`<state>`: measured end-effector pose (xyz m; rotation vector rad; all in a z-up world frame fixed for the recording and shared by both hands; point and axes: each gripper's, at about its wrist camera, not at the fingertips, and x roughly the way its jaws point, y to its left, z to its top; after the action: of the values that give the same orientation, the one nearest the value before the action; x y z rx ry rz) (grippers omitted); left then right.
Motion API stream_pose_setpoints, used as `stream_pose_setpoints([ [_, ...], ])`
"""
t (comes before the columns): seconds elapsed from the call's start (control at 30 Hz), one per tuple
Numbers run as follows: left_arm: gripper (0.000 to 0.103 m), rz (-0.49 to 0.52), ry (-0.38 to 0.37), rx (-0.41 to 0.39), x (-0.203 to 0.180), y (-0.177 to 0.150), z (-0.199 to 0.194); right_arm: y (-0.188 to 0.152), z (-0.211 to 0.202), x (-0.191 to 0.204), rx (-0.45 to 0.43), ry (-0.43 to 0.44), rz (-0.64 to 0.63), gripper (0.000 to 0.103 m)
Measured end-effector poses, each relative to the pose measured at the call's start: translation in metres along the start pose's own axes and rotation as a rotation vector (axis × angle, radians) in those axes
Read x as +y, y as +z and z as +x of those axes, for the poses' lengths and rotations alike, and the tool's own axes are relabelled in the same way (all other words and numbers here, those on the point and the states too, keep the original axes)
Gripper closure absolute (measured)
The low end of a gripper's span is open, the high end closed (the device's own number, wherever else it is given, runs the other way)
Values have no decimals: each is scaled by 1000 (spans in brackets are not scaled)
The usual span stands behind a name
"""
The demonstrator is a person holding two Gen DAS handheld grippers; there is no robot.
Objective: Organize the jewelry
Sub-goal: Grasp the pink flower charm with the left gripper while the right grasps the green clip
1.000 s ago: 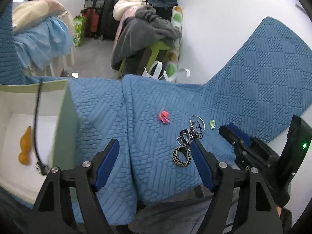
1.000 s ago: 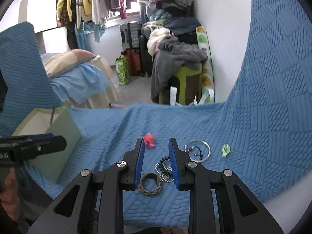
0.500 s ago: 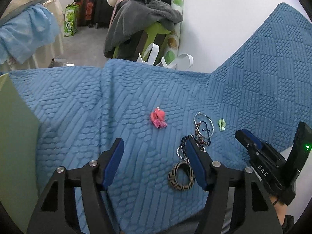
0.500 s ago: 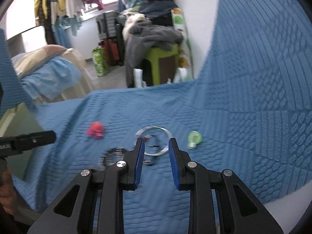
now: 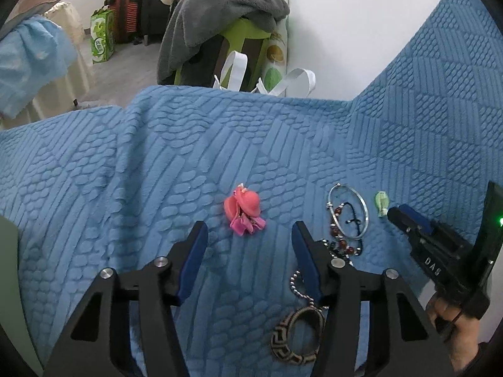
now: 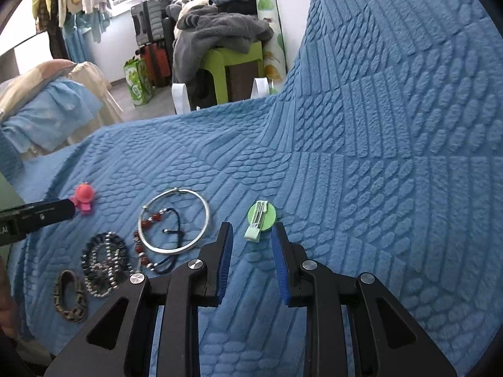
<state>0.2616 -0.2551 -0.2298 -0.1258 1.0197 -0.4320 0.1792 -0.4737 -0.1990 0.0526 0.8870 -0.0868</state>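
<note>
Nearest us on the blue quilted blanket (image 5: 141, 163), our left gripper (image 5: 250, 232) hangs with its jaws closing, nothing yet between them; the small pink fabric hair clip (image 5: 243, 209) lies just beyond the tips. We judge it light and soft, best pinched across its round top. Our right gripper (image 6: 251, 232) holds its jaws narrowly apart and empty, the flat green plastic hair clip (image 6: 261, 215) just ahead: light, stiff and slippery, so we would take it by the edges. Further left lies the thin silver bangle (image 6: 201, 201).
</note>
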Motion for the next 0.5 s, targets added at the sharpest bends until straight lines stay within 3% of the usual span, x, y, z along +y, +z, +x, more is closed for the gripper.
stream_pose_setpoints([
  [0.17,49,28,33,-13,-2,3,8,6,16,1,19,-32,-21,80],
  [0.23,55,47,36,-14,-3,6,11,7,23,-1,33,-42,-16,80],
  [0.27,63,56,30,-10,-4,7,13,8,25,-3,38,-37,-11,80],
  [0.5,72,98,90,-18,-11,10,19,9,32,-4,47,-14,6,82],
])
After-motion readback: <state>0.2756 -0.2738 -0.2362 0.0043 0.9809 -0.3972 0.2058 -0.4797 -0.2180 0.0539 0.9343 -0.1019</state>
